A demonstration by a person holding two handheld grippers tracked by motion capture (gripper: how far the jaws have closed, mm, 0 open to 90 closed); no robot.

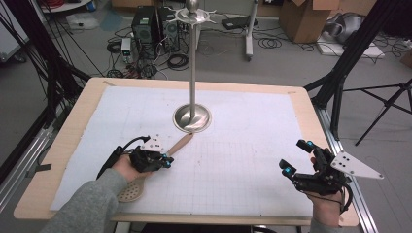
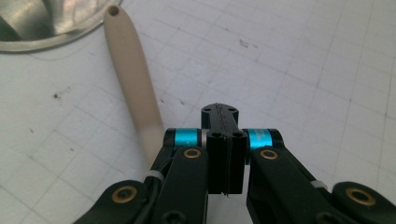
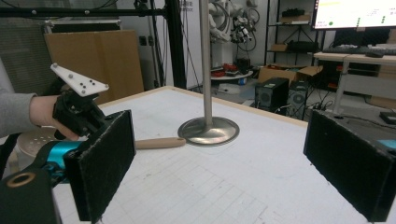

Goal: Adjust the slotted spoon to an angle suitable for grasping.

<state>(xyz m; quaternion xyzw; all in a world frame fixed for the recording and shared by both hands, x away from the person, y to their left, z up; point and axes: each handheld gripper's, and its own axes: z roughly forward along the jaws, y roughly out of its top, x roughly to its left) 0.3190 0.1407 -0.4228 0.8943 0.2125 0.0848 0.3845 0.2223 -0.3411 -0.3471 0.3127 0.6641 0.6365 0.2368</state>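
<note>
A beige skimmer lies on the white grid mat, its handle [image 1: 180, 144] pointing at the round base [image 1: 193, 118] of a tall metal stand, its perforated head [image 1: 131, 191] near the front edge. My left gripper [image 1: 165, 161] hovers over the handle. In the left gripper view its jaws [image 2: 220, 112] are shut on nothing, and the handle [image 2: 133, 79] runs just left of them toward the base [image 2: 51, 23]. My right gripper [image 1: 297, 156] is open at the right of the mat, its pads [image 3: 100, 163] wide apart and facing the stand [image 3: 208, 130] and handle [image 3: 159, 143].
The stand's pole rises to a hooked top [image 1: 193, 14]. The mat [image 1: 243, 160] covers a wooden table [image 1: 77, 121]. Black tripod legs [image 1: 340, 73] stand to the right; computer towers [image 1: 145, 26], cables and cardboard boxes [image 1: 306, 19] sit on the floor beyond.
</note>
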